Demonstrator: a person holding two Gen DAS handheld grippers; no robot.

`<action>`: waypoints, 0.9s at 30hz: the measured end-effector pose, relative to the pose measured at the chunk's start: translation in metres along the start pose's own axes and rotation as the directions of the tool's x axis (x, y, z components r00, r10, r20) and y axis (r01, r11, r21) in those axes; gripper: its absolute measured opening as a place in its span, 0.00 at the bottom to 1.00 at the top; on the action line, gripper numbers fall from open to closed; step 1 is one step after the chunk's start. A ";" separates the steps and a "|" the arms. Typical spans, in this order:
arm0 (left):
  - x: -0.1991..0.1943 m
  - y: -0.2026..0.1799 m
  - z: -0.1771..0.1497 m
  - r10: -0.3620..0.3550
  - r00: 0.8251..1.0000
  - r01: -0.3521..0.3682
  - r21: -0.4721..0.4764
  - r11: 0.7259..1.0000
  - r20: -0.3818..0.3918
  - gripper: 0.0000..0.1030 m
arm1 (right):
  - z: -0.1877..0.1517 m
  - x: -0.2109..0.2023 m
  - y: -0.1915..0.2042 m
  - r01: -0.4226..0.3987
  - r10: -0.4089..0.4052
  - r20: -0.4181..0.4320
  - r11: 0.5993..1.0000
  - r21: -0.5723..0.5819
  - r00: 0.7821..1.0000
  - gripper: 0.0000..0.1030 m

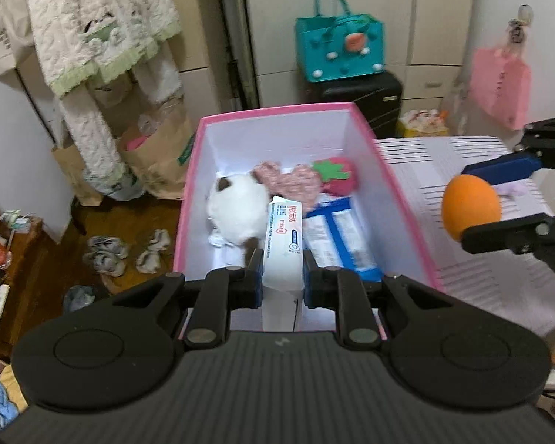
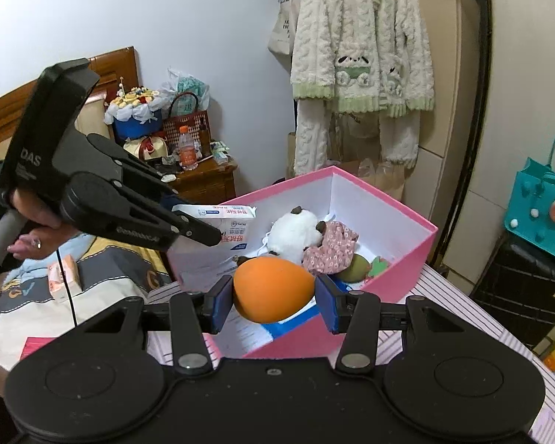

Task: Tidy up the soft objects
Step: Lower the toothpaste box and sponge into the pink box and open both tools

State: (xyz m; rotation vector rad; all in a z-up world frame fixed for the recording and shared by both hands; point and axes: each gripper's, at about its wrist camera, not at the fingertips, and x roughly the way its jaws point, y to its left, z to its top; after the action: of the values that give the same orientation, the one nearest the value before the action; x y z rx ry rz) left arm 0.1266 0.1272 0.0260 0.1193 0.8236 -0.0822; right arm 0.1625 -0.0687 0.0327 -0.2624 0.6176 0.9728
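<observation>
A pink box with a white inside stands on a striped table. In it lie a white plush toy, a floral heart cushion, a strawberry toy, a green fruit and blue-and-white packs. My left gripper is shut on a white tissue pack, held over the box's near end. My right gripper is shut on an orange egg-shaped ball beside the box's right wall.
The striped table carries the box. A fluffy white robe hangs behind. A teal bag sits on a black suitcase. Paper bags and shoes lie on the floor. A bed and cluttered nightstand lie left.
</observation>
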 end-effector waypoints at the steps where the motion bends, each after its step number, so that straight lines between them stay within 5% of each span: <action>1: 0.005 0.002 0.000 0.018 1.000 -0.018 -0.004 1.000 -0.001 0.18 | 0.003 0.008 -0.003 -0.002 0.002 -0.010 1.000 -0.003 1.000 0.52; 8: 0.035 0.002 0.002 0.026 0.999 -0.024 0.049 0.998 -0.044 0.18 | 0.014 0.055 -0.011 -0.017 0.012 -0.086 0.999 -0.048 0.996 0.52; 12: 0.047 -0.006 -0.001 0.134 0.991 -0.133 0.120 0.984 0.000 0.18 | 0.015 0.079 -0.011 -0.004 -0.009 -0.121 0.995 -0.102 0.993 0.52; 20: 0.072 -0.003 -0.005 0.231 0.973 -0.230 0.182 0.956 0.016 0.18 | 0.016 0.122 -0.021 -0.046 0.019 -0.205 0.991 -0.125 0.979 0.52; 27: 0.092 0.007 0.001 0.185 0.982 -0.179 0.146 0.973 -0.032 0.20 | 0.017 0.144 -0.021 -0.032 -0.008 -0.230 0.985 -0.170 0.973 0.54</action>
State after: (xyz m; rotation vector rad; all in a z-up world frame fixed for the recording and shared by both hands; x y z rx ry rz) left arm 0.1904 0.1313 -0.0404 0.3316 0.8480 0.0350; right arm 0.2456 0.0271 -0.0411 -0.5312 0.7473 1.0170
